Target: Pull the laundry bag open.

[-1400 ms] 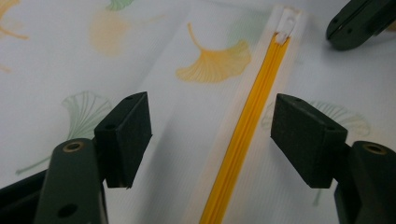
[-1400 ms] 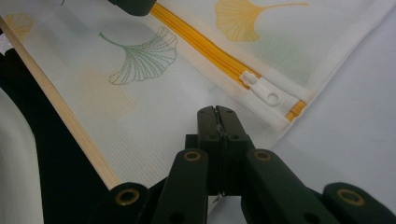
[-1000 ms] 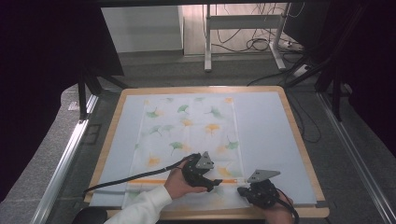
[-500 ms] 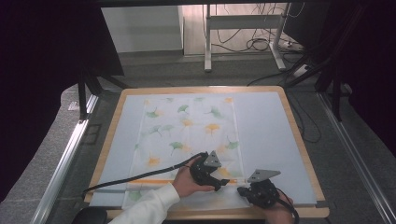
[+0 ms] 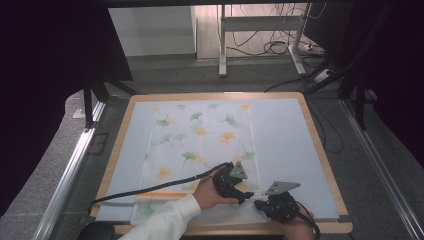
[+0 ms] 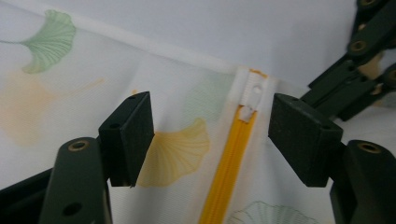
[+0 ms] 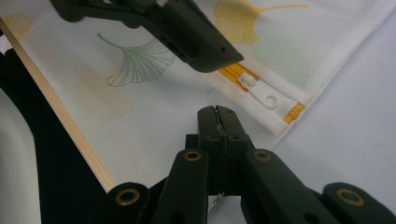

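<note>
My left gripper [image 6: 211,135] open, jaws straddling white zipper pull [image 6: 250,95] at end of yellow zipper [image 6: 229,172], not touching. My right gripper [image 7: 217,116] closed, pinching cloth bag [image 7: 154,116] near corner.

No readable txt, labels or nos. anywhere.

Place: we read this as a lab or test bay | Signs: wood-edged tabletop with pale blue mat [image 5: 292,145], black curtains [image 5: 45,75] hanging at both side edges, grey carpet floor [image 5: 165,80], white metal desk frame [image 5: 260,30] past the far edge, loose black cables [image 5: 272,47] under it
</note>
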`<action>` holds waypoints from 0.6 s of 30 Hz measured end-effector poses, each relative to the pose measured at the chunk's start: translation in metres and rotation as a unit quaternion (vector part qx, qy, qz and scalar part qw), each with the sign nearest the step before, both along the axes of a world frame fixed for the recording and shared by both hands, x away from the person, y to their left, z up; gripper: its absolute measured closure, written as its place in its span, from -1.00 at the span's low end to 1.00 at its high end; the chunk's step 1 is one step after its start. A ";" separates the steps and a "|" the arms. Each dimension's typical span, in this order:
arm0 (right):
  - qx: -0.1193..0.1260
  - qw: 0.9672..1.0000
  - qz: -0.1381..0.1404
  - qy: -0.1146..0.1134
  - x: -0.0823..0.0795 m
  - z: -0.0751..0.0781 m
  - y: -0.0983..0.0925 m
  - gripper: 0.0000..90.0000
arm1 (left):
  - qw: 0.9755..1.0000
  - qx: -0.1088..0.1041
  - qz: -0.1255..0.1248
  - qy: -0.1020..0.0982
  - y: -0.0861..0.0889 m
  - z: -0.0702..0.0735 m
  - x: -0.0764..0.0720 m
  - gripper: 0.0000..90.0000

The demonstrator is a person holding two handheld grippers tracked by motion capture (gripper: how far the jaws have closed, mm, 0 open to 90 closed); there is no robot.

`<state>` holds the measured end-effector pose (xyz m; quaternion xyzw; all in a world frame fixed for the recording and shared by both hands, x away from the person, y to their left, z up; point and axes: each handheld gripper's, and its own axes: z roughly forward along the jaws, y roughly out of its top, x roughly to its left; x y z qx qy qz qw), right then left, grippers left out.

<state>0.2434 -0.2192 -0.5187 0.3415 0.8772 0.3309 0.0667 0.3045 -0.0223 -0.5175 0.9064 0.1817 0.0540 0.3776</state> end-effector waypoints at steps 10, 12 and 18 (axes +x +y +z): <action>0.001 1.000 0.000 0.002 0.000 0.000 0.000 0.98 | 1.000 -0.012 -0.006 0.005 -0.016 0.004 -0.001 -0.30; 0.001 1.000 0.000 0.002 0.000 0.000 0.000 0.98 | 1.000 -0.008 -0.001 0.004 -0.016 0.003 0.001 -0.29; 0.005 1.000 0.001 0.005 0.000 0.000 -0.001 0.98 | 1.000 -0.008 0.002 0.009 -0.019 -0.002 0.004 -0.23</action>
